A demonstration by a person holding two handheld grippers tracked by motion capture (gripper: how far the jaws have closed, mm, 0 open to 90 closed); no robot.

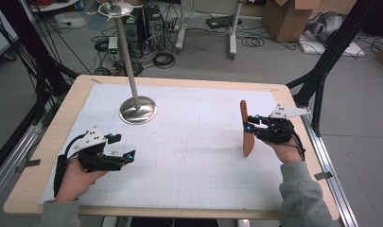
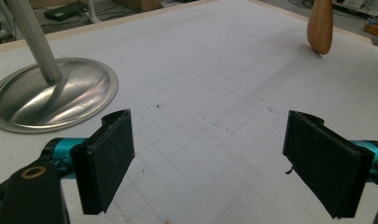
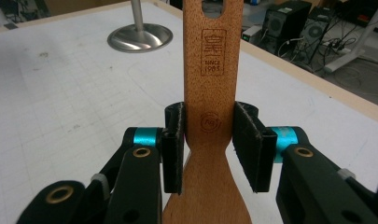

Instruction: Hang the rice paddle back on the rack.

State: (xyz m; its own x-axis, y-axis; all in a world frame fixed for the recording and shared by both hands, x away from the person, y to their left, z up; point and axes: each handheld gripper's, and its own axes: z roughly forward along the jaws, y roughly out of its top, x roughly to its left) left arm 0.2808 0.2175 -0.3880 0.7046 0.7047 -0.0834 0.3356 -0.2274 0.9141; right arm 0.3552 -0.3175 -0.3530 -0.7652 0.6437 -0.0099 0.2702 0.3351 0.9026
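Observation:
A wooden spatula (image 1: 245, 127) stands upright at the right of the table, blade end down at or just above the white grid mat (image 1: 194, 142); I cannot tell whether it touches. My right gripper (image 1: 249, 125) is shut on it, and in the right gripper view the pads (image 3: 173, 147) press on both edges of the spatula's (image 3: 210, 70) narrow neck. My left gripper (image 1: 124, 146) rests low at the left of the mat. Its jaws stand wide open with nothing between them (image 2: 210, 158). From there the spatula's blade (image 2: 320, 25) shows far off at the upper right.
A metal stand with a round base (image 1: 137, 110) and a slanting pole (image 1: 125, 52) stands at the back left of the mat, also visible as the base (image 2: 56, 93) close ahead of my left gripper. Beyond the table's wooden rim (image 1: 179, 81) lie computers, cables and boxes on the floor.

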